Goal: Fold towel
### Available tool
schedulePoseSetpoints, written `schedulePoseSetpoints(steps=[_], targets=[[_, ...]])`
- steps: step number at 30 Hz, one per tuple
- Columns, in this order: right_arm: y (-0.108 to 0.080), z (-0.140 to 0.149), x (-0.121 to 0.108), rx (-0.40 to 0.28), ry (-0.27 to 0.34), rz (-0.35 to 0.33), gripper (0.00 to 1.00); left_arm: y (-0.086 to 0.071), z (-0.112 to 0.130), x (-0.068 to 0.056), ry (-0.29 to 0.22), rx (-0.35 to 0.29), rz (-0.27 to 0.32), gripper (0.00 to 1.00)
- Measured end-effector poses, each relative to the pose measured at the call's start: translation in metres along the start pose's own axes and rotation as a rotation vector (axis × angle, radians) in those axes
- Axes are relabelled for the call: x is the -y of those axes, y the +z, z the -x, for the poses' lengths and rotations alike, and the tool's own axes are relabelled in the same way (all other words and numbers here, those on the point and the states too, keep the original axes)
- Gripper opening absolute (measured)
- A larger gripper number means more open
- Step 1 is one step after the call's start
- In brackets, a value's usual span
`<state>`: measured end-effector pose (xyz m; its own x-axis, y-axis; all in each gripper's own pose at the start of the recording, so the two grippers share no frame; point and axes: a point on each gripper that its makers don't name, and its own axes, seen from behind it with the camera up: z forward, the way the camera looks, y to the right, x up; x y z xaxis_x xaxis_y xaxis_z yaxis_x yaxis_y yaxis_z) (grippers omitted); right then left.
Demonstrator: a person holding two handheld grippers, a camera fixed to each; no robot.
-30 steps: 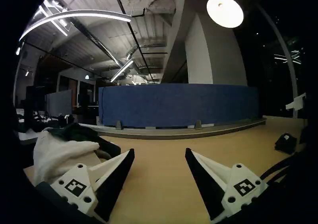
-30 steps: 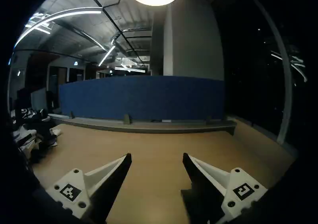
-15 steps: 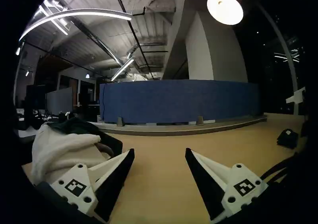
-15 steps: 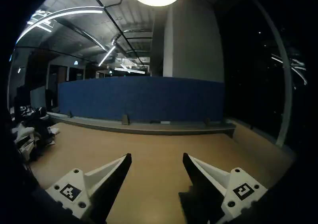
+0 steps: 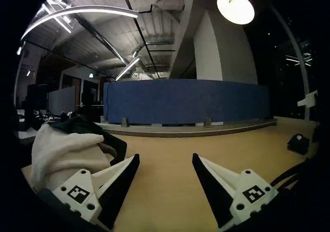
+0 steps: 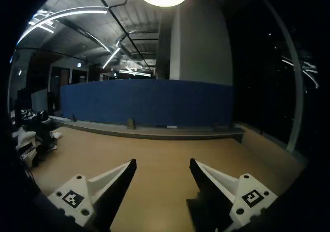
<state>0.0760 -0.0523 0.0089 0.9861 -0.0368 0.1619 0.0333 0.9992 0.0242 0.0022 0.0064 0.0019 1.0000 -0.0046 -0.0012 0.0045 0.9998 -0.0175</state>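
A crumpled heap of cloth lies at the left of the left gripper view: a cream towel point(image 5: 62, 155) with a dark green cloth point(image 5: 88, 127) draped over its top. My left gripper point(image 5: 165, 166) is open, low over the wooden table point(image 5: 173, 149), its left finger just right of the heap and nothing between the fingers. In the right gripper view my right gripper point(image 6: 163, 170) is open over bare table point(image 6: 165, 153). The same heap point(image 6: 33, 139) appears dark and small at the far left there.
A blue divider panel point(image 5: 185, 102) on a grey rail runs across the far edge of the table. A small black object point(image 5: 298, 143) lies at the right, with black cables point(image 5: 295, 172) at the lower right. The wood between the grippers and the divider is open.
Both views shift only slightly. The cloth heap sits a little larger and closer in the left gripper view. Both grippers stay open.
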Motion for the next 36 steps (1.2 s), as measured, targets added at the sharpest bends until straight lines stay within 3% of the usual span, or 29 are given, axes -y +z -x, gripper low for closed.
schedulePoseSetpoints(steps=[22,27,36], targets=[[-0.013,-0.019,-0.028,-0.094,0.068,0.000,1.00,-0.001,0.002,0.001,0.005,0.001,-0.002,0.95],[-0.013,-0.014,-0.031,-0.115,0.066,-0.007,1.00,-0.001,0.002,0.000,0.005,0.001,-0.002,0.95],[-0.008,0.022,-0.040,-0.108,0.066,-0.007,1.00,-0.001,0.002,0.001,0.004,0.001,-0.002,0.95]])
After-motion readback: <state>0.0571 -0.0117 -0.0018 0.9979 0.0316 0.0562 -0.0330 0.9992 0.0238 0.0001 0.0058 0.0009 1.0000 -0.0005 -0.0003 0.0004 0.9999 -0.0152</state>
